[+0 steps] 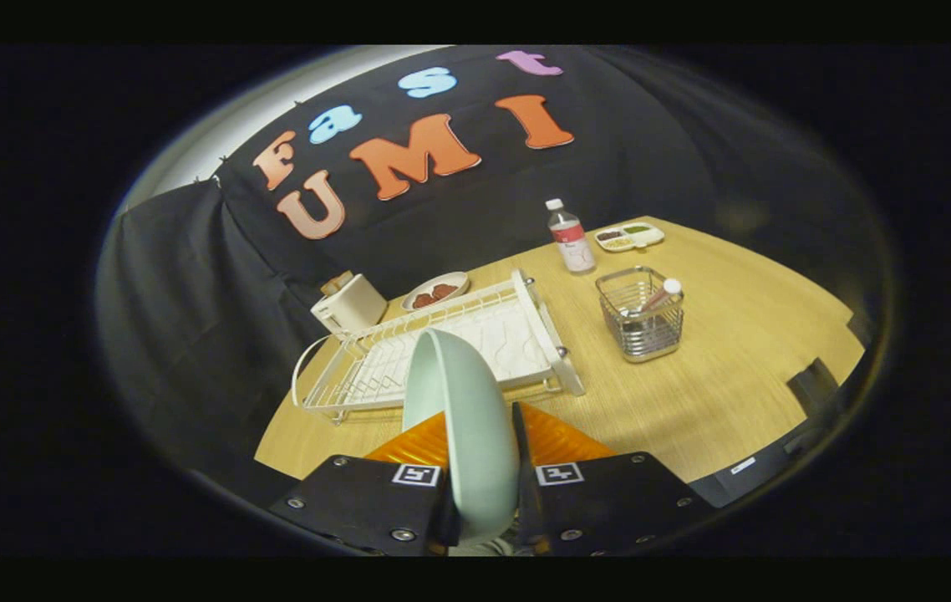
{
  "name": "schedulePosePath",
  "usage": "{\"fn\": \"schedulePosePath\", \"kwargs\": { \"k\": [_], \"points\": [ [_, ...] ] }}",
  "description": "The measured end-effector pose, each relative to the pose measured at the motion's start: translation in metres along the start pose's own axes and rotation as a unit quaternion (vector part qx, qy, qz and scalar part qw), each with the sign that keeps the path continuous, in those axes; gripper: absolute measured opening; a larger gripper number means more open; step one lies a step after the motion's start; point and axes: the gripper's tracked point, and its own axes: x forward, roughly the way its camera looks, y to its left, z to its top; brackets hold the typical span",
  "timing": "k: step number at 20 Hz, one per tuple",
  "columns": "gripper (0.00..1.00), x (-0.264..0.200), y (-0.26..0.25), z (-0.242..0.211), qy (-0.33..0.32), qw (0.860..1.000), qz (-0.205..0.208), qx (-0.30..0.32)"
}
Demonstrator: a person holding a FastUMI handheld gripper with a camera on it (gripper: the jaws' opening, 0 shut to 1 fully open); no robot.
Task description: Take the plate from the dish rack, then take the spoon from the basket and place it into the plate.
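A pale green plate (459, 418) stands on edge between my two fingers, and my gripper (480, 435) is shut on its rim. The plate hangs above the near end of the white wire dish rack (442, 347), which lies just ahead on the wooden table (718, 368). Beyond the fingers to the right stands a metal wire basket (641, 316). A spoon (658, 297) with a pale rounded end leans inside it. The plate hides part of the rack's near end.
A white toaster (350, 305) and a small dish of red food (435, 291) sit behind the rack. A plastic bottle (570, 237) and a divided snack tray (628, 237) stand at the table's far side. Black cloth walls enclose the table.
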Motion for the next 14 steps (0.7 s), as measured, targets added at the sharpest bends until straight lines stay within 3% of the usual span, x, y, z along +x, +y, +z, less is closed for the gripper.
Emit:
{"fn": "schedulePosePath", "kwargs": {
  "k": [7,14],
  "points": [
    [0.27,0.021,-0.017,-0.047,0.023,0.994,0.016,0.109],
    [0.27,0.039,-0.025,-0.067,0.033,0.989,0.005,0.141]
  ]
}}
